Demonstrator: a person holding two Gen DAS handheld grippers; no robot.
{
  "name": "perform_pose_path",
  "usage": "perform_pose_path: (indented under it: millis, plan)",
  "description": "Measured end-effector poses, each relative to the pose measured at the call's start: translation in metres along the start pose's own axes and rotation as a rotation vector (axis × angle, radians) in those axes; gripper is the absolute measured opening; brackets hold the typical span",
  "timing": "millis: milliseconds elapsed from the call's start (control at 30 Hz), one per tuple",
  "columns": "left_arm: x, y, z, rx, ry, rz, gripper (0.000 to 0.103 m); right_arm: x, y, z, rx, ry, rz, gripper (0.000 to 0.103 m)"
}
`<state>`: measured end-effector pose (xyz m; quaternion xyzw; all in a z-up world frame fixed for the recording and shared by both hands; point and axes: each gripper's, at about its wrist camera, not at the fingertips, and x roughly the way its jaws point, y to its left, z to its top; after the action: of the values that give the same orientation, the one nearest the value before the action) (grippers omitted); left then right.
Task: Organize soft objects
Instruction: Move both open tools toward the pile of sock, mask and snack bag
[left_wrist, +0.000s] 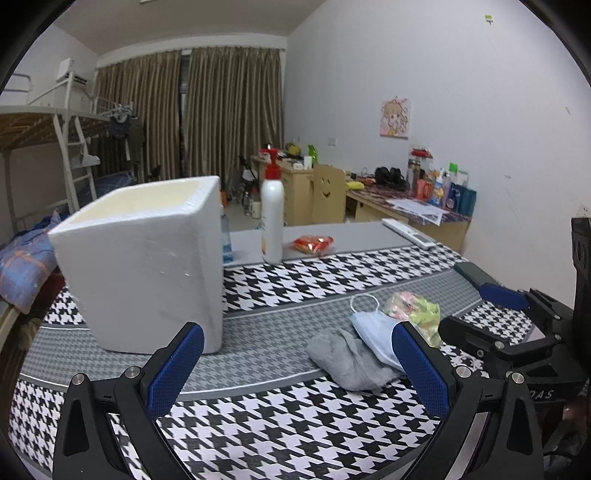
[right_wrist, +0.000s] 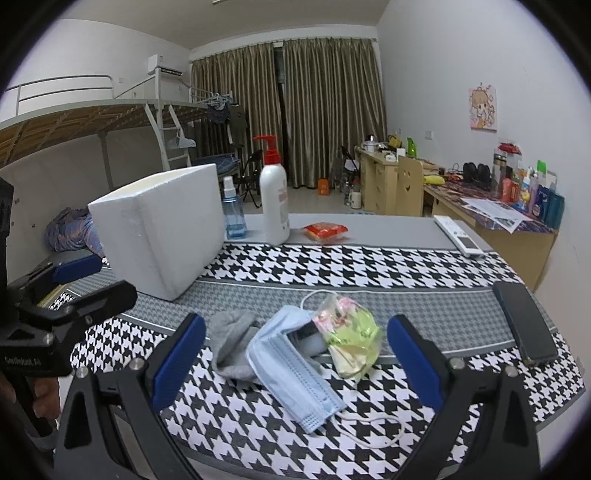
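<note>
Foam box (right_wrist: 162, 229) waits empty-looking — right gripper (right_wrist: 295, 354) hovers wide over mask (right_wrist: 291, 365), left gripper (left_wrist: 295, 365) wide too — next, a pinch.

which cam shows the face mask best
The right wrist view. The mask lies centred between the open fingers, whole, with its pleats and ear loop visible, draped over the grey sock. In the left wrist view the mask sits off to the right, partly hidden behind the right fingertip.
</note>
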<state>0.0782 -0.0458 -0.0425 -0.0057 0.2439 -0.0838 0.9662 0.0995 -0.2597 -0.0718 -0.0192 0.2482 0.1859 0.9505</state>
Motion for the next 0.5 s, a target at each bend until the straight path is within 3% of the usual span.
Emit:
perform_pose_path:
  millis: [500]
  plan:
    - [0.035, -0.016, -0.008, 0.012, 0.115, -0.044, 0.102, 0.017, -0.027, -0.004, 0.043, 0.053, -0.046, 0.1]
